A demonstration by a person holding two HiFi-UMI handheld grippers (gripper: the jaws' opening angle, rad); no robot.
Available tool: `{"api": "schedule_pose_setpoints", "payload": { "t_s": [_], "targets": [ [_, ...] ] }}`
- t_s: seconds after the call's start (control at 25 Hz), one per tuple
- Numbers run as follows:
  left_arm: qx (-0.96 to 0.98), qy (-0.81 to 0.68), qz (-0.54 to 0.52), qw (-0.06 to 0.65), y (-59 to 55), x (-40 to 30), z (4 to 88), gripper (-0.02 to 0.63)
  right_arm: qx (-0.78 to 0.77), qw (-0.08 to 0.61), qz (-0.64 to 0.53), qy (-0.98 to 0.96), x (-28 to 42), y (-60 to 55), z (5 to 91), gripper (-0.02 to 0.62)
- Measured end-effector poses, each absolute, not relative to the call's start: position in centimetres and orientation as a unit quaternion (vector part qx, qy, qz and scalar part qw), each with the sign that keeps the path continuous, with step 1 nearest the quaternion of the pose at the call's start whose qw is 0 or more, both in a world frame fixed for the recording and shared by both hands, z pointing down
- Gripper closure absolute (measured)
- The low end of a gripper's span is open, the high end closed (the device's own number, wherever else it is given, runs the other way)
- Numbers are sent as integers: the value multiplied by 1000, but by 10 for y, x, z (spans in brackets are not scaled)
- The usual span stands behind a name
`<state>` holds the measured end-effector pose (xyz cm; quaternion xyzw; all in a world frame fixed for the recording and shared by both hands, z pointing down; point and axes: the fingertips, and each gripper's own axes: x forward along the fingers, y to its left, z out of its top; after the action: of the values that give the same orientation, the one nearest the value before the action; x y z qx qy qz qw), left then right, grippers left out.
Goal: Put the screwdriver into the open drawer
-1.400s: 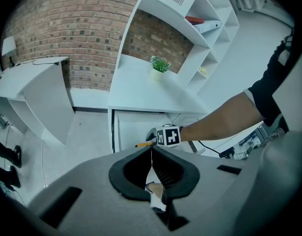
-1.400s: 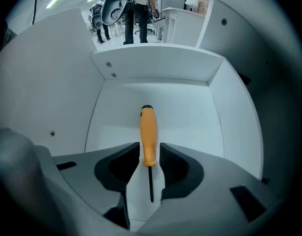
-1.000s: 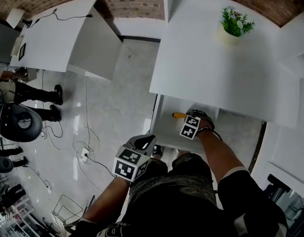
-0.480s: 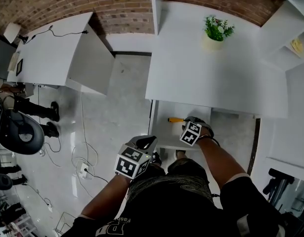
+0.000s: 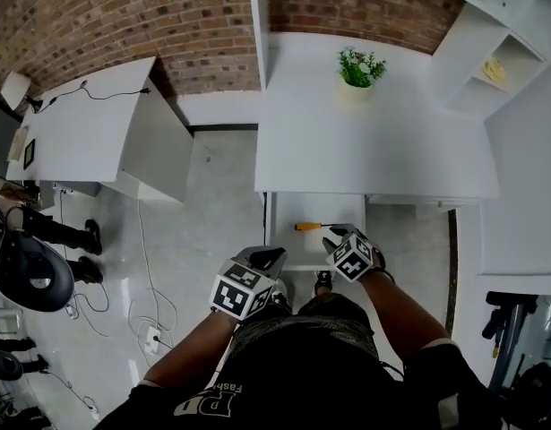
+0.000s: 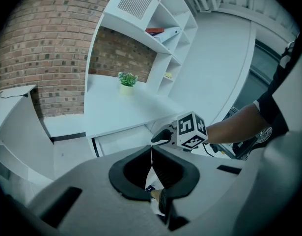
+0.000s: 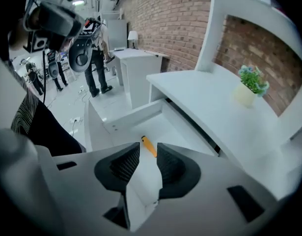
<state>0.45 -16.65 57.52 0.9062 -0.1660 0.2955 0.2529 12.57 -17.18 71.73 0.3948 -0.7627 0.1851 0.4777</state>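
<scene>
The screwdriver point(image 5: 308, 227), with an orange handle, lies inside the open white drawer point(image 5: 288, 251) under the desk. In the right gripper view the screwdriver's handle point(image 7: 150, 147) shows beyond the jaws, on the drawer point(image 7: 128, 117) floor. My right gripper point(image 5: 334, 237) hovers above the drawer's front, open, with nothing between its fingers. The left gripper view catches the right gripper point(image 6: 161, 136) from the side. My left gripper point(image 5: 271, 257) hangs to the left of the drawer front over the floor. The left gripper point(image 6: 151, 150) has its jaw tips touching and holds nothing.
A potted plant point(image 5: 358, 68) stands at the back of the white desk point(image 5: 374, 150). White shelves point(image 5: 490, 70) rise at the right. A second white table point(image 5: 87, 124) stands at the left. Cables point(image 5: 150, 267) trail on the floor, and a person's legs point(image 5: 64, 236) are at far left.
Both grippers have risen, the right one more, lifting up and back from the drawer. The screwdriver stays lying in the drawer.
</scene>
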Motion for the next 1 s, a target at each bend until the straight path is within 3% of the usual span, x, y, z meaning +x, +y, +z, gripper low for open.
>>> {"api": "schedule_pose_setpoints", "payload": {
  "t_s": [0.52, 0.72, 1.0],
  "targets": [
    [929, -150, 266, 211, -134, 13, 533, 588, 516, 267, 240, -778, 119, -116, 595, 586],
    [929, -185, 242, 210, -114, 20, 517, 588, 514, 167, 259, -801, 125, -87, 547, 591],
    [928, -230, 205, 209, -72, 39, 488, 588, 503, 130, 222, -825, 147, -35, 494, 591]
  ]
}}
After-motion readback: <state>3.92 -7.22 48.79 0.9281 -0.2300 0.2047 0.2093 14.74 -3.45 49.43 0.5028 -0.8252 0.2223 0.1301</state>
